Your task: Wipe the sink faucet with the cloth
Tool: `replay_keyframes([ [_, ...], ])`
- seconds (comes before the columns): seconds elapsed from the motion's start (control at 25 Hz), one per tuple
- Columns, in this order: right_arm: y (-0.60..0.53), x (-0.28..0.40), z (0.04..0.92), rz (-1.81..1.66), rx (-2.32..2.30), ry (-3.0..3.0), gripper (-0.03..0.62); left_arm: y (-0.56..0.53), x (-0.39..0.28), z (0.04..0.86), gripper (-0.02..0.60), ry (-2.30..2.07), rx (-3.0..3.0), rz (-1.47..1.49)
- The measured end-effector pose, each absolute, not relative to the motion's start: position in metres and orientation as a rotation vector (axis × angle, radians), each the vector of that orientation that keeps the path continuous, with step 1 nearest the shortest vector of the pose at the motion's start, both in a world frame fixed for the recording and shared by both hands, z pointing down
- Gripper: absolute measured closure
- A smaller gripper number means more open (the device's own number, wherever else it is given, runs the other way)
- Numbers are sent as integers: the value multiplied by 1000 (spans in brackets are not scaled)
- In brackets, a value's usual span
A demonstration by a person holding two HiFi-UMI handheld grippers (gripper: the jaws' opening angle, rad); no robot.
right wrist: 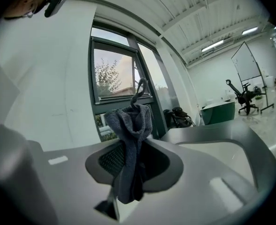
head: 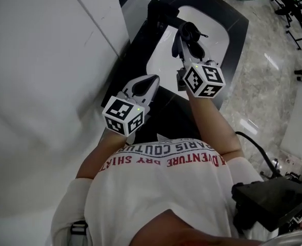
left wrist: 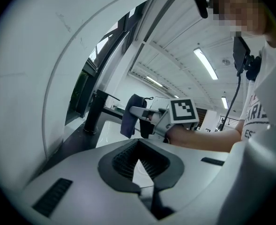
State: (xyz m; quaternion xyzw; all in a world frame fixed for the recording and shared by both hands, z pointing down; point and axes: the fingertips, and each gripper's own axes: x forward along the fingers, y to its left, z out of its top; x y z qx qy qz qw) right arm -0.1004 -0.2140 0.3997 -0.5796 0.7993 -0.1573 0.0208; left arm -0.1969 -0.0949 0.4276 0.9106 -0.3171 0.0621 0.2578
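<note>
Cloth (right wrist: 130,125) hanging vertically, clamped in right claw (right wrist: 126,182)

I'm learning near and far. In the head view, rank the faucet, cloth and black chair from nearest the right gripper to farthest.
1. The cloth, held in the right gripper's jaws.
2. The faucet, beyond it at the sink's left rim.
3. The black chair, far off at top right.

White wall (head: 38,60) & pale marble-look floor (head: 263,86) bounded the rm, w/ a dark-framed window (right wrist: 114,74) showing trees, ceiling strip lights (left wrist: 205,63) lit, whiteboard (right wrist: 249,62) & office chair (right wrist: 243,97) far back.
</note>
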Motion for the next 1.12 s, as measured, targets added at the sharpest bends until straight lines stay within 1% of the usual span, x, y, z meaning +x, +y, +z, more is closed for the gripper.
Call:
replay_keyframes([
  [0.2, -144, -83, 369, -547, -1547, 2615, 513, -79, -179, 408, 581, -951, 2466, 166],
  [0.32, -92, -56, 365, -631, -1400, 2662, 513, -60, -149, 396, 581, -994, 2469, 132],
  [0.4, -55, -31, 361, -704, -1307, 2670, 512, -42, -120, 389, 581, -1008, 2470, 110],
  [0.52, -5, 16, 353, -679, -1232, 2727, 512, -12, -71, 386, 581, -1035, 2450, 97],
  [0.64, 40, 75, 336, -639, -1146, 2782, 513, 21, -8, 373, 581, -1069, 2443, 53],
  [0.84, 100, 154, 328, -699, -1053, 2847, 513, 74, 89, 356, 581, -1053, 2466, 72],
  [0.96, 111, 187, 326, -684, -1036, 2863, 513, 86, 126, 349, 581, -1026, 2511, 124],
  [1.12, 100, 210, 334, -687, -1023, 2849, 513, 72, 145, 354, 581, -1046, 2512, 140],
])
